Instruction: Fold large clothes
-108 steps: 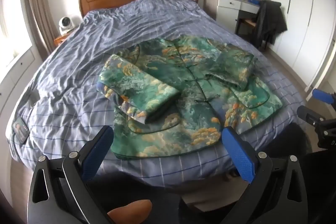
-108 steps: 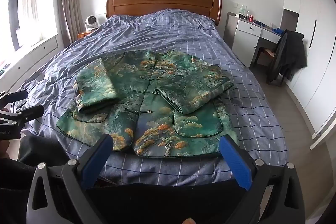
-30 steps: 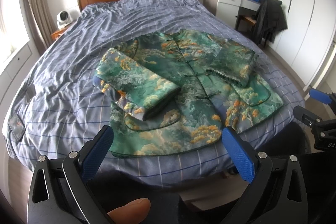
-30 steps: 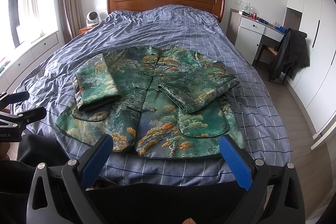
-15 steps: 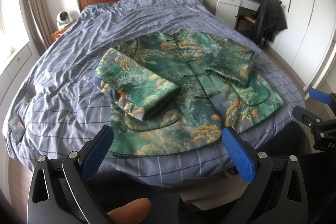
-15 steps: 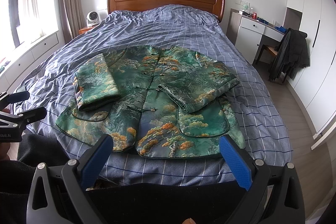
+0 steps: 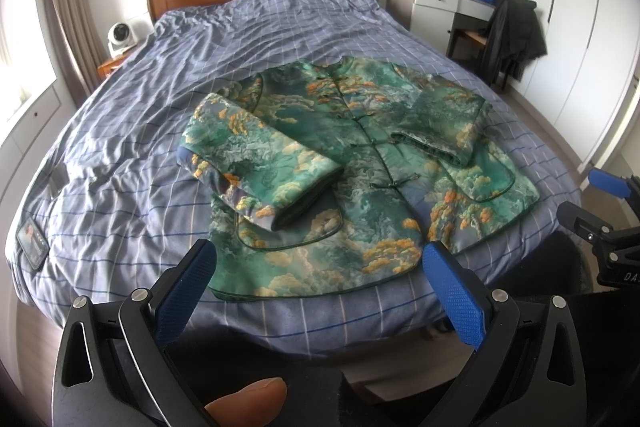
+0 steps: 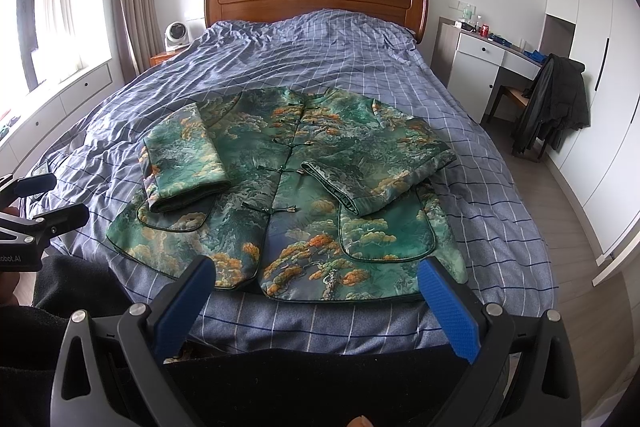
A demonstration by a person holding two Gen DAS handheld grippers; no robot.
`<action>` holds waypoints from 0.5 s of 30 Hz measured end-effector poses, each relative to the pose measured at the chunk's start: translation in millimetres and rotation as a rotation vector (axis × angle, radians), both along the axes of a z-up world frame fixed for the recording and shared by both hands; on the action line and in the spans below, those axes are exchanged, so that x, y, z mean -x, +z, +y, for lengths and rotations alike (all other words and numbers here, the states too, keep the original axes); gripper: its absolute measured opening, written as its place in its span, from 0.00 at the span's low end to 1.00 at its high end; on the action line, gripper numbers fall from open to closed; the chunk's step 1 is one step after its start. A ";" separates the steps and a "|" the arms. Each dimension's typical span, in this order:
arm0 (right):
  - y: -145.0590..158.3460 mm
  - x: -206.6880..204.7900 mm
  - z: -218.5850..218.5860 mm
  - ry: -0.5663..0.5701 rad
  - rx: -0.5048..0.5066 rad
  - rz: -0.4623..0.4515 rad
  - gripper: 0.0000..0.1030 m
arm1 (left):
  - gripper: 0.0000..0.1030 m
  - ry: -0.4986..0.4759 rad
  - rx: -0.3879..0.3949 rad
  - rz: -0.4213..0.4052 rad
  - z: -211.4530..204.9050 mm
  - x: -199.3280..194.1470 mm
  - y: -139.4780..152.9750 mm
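Jacket (image 8: 288, 203) lies flat on my bed (image 8: 304, 59), both sleeves folded in; my left gripper (image 7: 318, 291) and right gripper (image 8: 316, 303) gape wide, empty.

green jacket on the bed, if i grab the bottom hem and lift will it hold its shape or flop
The green jacket will probably flop, though less than thin cloth: the folded sleeve shows a thick, padded-looking edge. Its sheen suggests a satin-like face, so it may slide between the claw's pads. The sleeves lie loose on top and would likely slip off as the hem rises. Both claws, left and right, are open.
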State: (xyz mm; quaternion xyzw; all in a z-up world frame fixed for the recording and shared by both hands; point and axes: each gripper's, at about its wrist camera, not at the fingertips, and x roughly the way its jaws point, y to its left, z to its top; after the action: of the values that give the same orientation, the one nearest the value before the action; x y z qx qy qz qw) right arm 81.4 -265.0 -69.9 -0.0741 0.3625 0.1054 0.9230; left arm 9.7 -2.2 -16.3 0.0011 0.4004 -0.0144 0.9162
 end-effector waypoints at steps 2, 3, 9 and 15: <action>0.2 0.0 -0.1 0.000 0.000 0.000 1.00 | 1.00 -0.001 0.000 0.000 -0.4 0.1 -0.6; 1.1 -0.2 -0.7 0.000 0.000 0.001 1.00 | 1.00 0.000 0.000 0.000 0.1 0.0 0.0; 1.2 0.3 -0.6 0.000 0.000 0.001 1.00 | 1.00 0.000 0.000 0.000 -0.1 -0.1 0.1; 0.6 0.5 0.0 0.001 -0.001 0.001 1.00 | 1.00 0.001 0.000 0.000 -0.5 -0.1 -0.6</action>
State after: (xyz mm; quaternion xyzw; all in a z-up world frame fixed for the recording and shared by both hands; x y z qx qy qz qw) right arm 80.9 -265.0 -69.3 -0.0739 0.3629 0.1059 0.9228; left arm 9.8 -2.7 -16.9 0.0009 0.4004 -0.0140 0.9162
